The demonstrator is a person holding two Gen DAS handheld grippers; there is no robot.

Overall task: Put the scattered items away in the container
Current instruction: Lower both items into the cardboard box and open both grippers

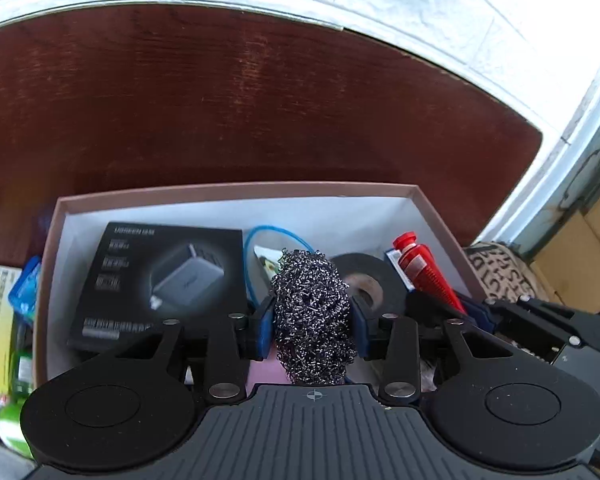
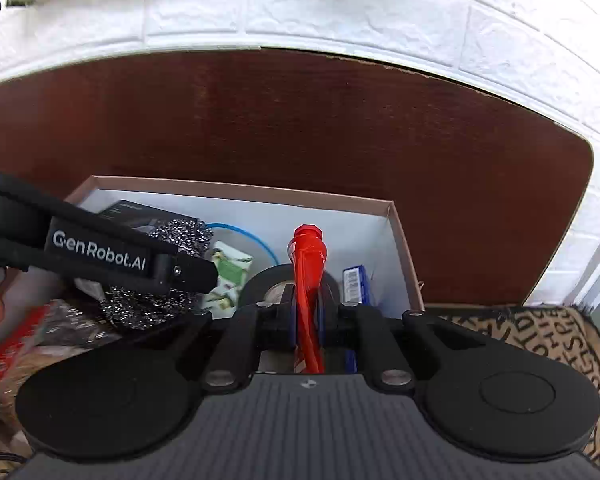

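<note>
My left gripper (image 1: 313, 320) is shut on a steel wool scourer (image 1: 312, 312) and holds it over the open cardboard box (image 1: 236, 191). My right gripper (image 2: 307, 312) is shut on a red tube (image 2: 308, 276) and holds it over the right part of the same box (image 2: 404, 248). The red tube also shows in the left wrist view (image 1: 424, 272), and the scourer in the right wrist view (image 2: 148, 308). In the box lie a black charger carton (image 1: 160, 280), a black tape roll (image 1: 364, 284), a blue cable (image 1: 268, 236) and a blue pack (image 2: 356, 284).
The box stands on a dark wooden table (image 1: 220, 100) against a white brick wall (image 2: 340, 8). Loose packets (image 1: 4, 320) lie left of the box. A patterned cloth (image 2: 540, 332) lies right of it. A red packet (image 2: 16, 344) lies at the lower left.
</note>
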